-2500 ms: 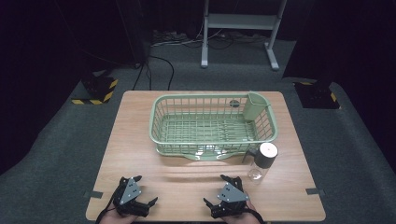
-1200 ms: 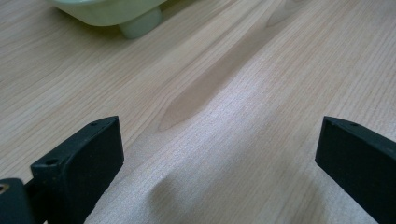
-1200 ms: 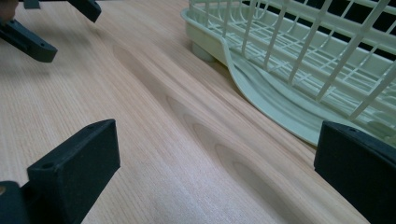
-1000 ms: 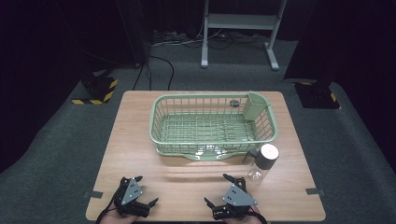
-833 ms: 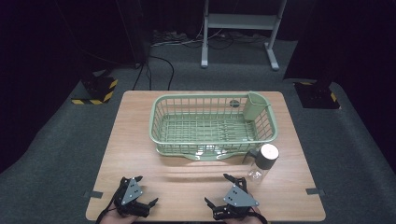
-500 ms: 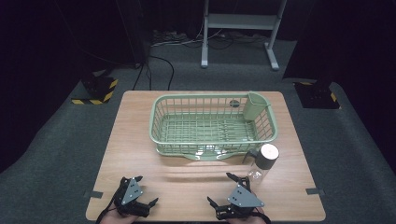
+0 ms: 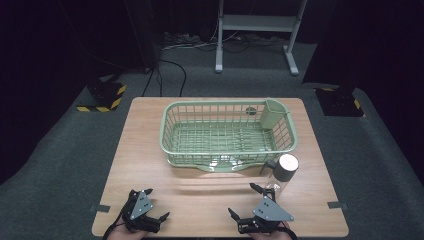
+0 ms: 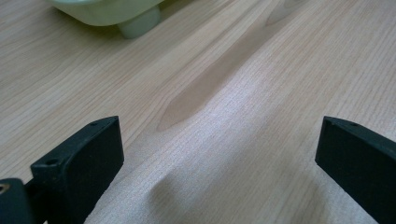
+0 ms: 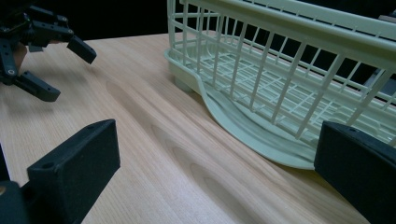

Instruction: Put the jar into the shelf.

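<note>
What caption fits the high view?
Two open grippers wait before a pale green plastic dish basket and grey-lidded clear bottle.

- Your wooden table (image 7: 150, 150) fills the lower middle of the high view, its light grain running lengthwise.
- Grey carpet (image 7: 60, 165) surrounds it on every side you can see.
- At the upper middle stands a pale metal frame (image 7: 255, 22) on two feet, with dark cables (image 7: 170, 75) trailing across the floor beside it.
- A black-and-yellow striped block (image 7: 102, 96) sits at the left (a similar one at right).
- The upper part of the frame is dark.
</note>
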The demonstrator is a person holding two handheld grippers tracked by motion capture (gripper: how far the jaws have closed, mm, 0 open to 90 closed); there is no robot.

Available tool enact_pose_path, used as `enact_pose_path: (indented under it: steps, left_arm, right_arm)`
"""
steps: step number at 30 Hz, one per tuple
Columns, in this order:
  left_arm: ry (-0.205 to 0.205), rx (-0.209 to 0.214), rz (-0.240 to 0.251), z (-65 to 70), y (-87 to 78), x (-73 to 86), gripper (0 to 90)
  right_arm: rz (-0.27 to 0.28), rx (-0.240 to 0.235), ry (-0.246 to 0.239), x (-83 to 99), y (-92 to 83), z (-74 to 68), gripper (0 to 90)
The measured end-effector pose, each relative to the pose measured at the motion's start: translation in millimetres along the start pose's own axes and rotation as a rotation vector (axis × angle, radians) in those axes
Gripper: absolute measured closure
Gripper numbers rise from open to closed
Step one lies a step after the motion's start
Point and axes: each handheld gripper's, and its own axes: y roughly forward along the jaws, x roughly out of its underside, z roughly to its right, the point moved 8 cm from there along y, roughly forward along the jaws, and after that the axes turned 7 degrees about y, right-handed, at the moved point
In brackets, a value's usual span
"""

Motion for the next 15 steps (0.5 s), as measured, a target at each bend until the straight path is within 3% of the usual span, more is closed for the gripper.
enact_pose_path:
  steps: [15]
  left_arm:
    - [0.000, 0.002, 0.000, 0.2, 0.0, 0.0, 1.5]
  right_arm:
    - [0.047, 0.019, 0.014, -12.5, -16.7, 7.6, 0.0]
